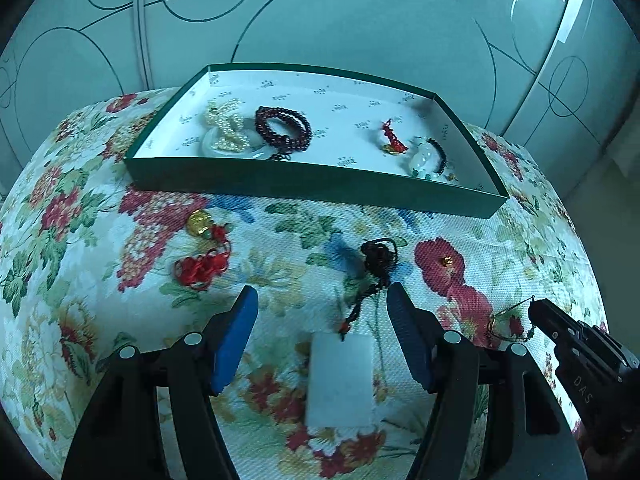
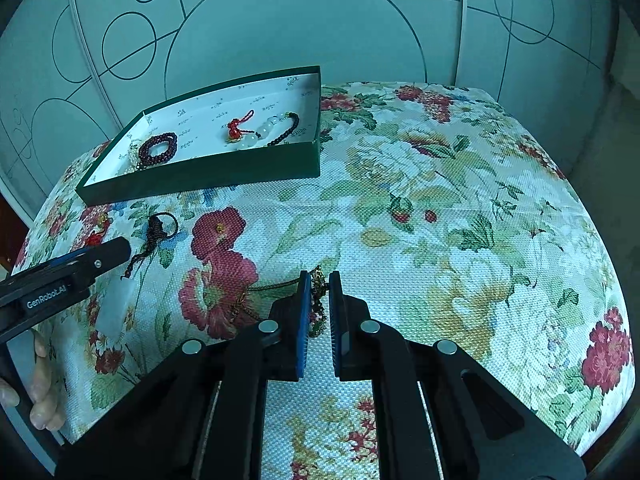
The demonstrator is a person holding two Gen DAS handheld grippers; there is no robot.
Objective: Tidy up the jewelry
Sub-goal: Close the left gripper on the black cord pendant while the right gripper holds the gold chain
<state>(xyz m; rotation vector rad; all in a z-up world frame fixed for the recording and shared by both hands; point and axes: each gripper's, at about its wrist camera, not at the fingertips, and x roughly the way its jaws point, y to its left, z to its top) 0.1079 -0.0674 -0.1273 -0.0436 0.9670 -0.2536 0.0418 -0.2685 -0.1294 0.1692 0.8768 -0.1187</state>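
Floral cloth [image 2: 460, 208] covers the table before a pale patterned wall. On it, the right gripper [image 2: 319, 304] is pinched on a thin green-and-gold chain necklace [image 2: 318, 300] whose loose end trails left across the cloth. The left gripper [image 1: 322, 312] hangs spread over a white pendant [image 1: 340, 380] on a dark braided cord [image 1: 374, 264], gripping nothing. Beyond lies the green tray [image 1: 304, 186], already holding bracelets. Likely trouble: the slack chain snagging the weave or slipping free, and the dangling cord catching the tray wall.
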